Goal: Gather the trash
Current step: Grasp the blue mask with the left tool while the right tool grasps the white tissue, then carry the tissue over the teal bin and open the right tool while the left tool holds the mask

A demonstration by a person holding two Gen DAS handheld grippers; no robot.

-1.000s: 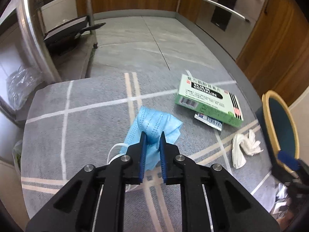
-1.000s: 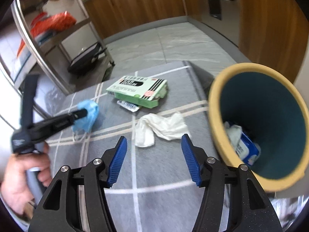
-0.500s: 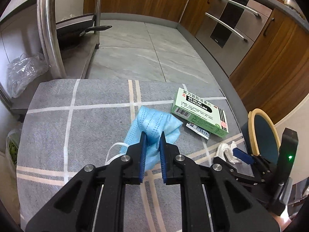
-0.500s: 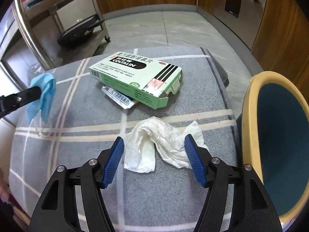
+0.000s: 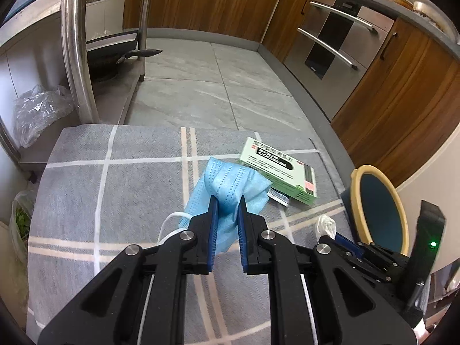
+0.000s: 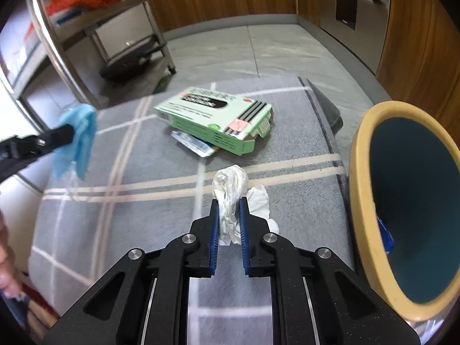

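Left gripper [image 5: 227,201]: jaws narrow, clamped on a blue face mask [image 5: 230,182]. The mask hangs off the grey plaid cloth [image 5: 115,201], its white ear loop [image 5: 169,224] trailing below the fingers. From the right wrist view the same mask [image 6: 77,141] dangles at the left edge of the frame, clear of the surface.

Right gripper [image 6: 228,201]: jaws narrow, pinched on a crumpled white tissue [image 6: 230,189]. Part of the tissue bulges above the blue pads; another lobe spills to the right of them. Whether its lower end touches the cloth cannot be told.

Remaining on the cloth — a green carton [image 6: 218,120], lying flat, one end flap open. A small blue-and-white sachet [image 6: 195,143] is tucked partly under its near edge.

Bin [image 6: 362,201]: cream rim, teal interior, standing just beside the right edge of the cloth. A blue-and-white item [image 6: 383,233] lies inside against the near wall.

Background — steel rack [image 5: 74,43], wooden cabinets, tiled floor.
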